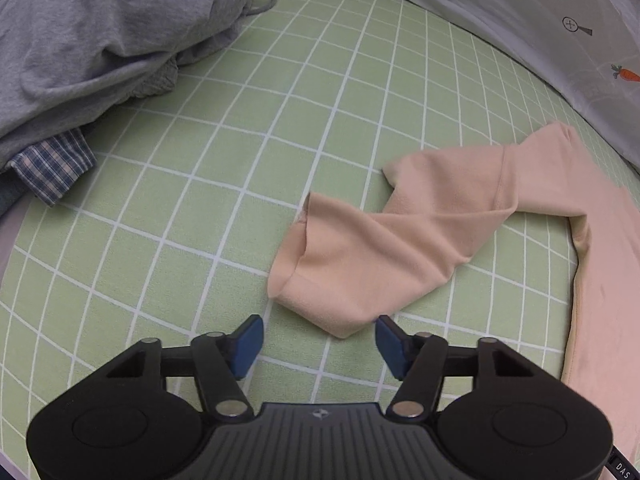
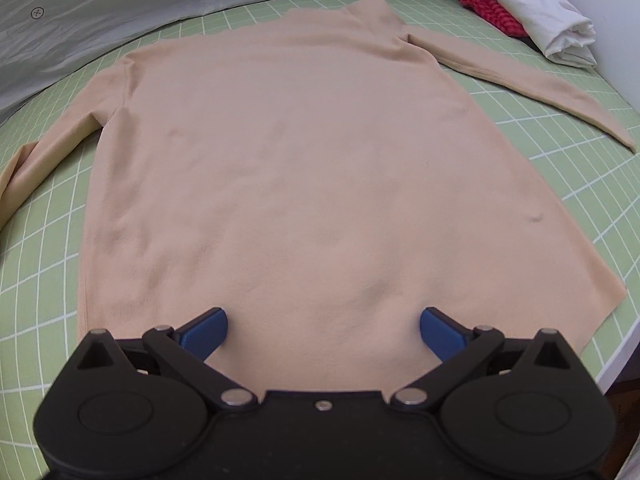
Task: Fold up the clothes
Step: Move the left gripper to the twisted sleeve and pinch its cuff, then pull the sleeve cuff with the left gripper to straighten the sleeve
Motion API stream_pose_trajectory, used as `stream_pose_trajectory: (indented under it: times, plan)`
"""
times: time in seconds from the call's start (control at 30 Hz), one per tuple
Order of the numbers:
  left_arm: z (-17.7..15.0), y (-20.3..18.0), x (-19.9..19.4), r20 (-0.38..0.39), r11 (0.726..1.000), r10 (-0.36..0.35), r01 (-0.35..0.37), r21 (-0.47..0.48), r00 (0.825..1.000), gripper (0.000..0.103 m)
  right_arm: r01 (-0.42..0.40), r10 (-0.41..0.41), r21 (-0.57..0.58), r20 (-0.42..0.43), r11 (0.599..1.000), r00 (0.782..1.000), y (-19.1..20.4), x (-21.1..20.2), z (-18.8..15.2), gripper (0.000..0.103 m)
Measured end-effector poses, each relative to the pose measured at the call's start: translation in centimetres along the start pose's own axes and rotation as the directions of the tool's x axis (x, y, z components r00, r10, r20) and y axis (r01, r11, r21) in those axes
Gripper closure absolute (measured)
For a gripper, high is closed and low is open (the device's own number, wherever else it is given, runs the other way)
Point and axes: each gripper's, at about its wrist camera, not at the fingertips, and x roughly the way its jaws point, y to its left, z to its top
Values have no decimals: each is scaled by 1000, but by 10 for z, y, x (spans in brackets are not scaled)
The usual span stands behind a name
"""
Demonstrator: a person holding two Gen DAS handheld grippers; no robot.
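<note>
Nearest the right wrist camera, the right gripper [image 2: 323,330] hangs over the hem of the peach long-sleeved top [image 2: 288,168], jaws spread wide, nothing held. Left gripper [image 1: 320,344] likewise wide open and empty, its blue pads [image 1: 249,346] flanking the cuff of the left sleeve [image 1: 360,256] without pinching it.

Progress: top lies flat on the green grid sheet [image 1: 180,240], body smoothed out. No fold made yet. Left sleeve is bent and doubled on itself; right sleeve [image 2: 540,92] lies straight out. Judged: sleeves, then body folds, all remain.

Fabric: thin, soft knit, matte, faint ripples, stitched seams at the shoulder.

Farther off: rumpled grey garment [image 1: 100,40] over a plaid piece [image 1: 52,168]; white bundle [image 2: 532,12] beside red knit [image 2: 488,4]; pale printed cloth [image 2: 120,12] at back.
</note>
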Motion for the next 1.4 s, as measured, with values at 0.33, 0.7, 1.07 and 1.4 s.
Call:
stream_pose_trajectory:
  times: [0.33,0.7,1.07,1.4]
  plan:
    - [0,23,-28,161,995,-47,60,-80,986,102,3,-3,0,-5,1000,1000,3,1,4,0]
    - [18,41,-120,477,989,129,-75,-131,869,102,-21,21,-40,19,999,1000,0,1,1,0]
    - [-5,57,-60,244,977,212,-208,-46,946,60,-21,22,-40,31,999,999,1,1,1,0]
    - [5,76,-27,135,965,191,-161,-205,972,45,-20,21,-38,26,999,999,1,3,5,0]
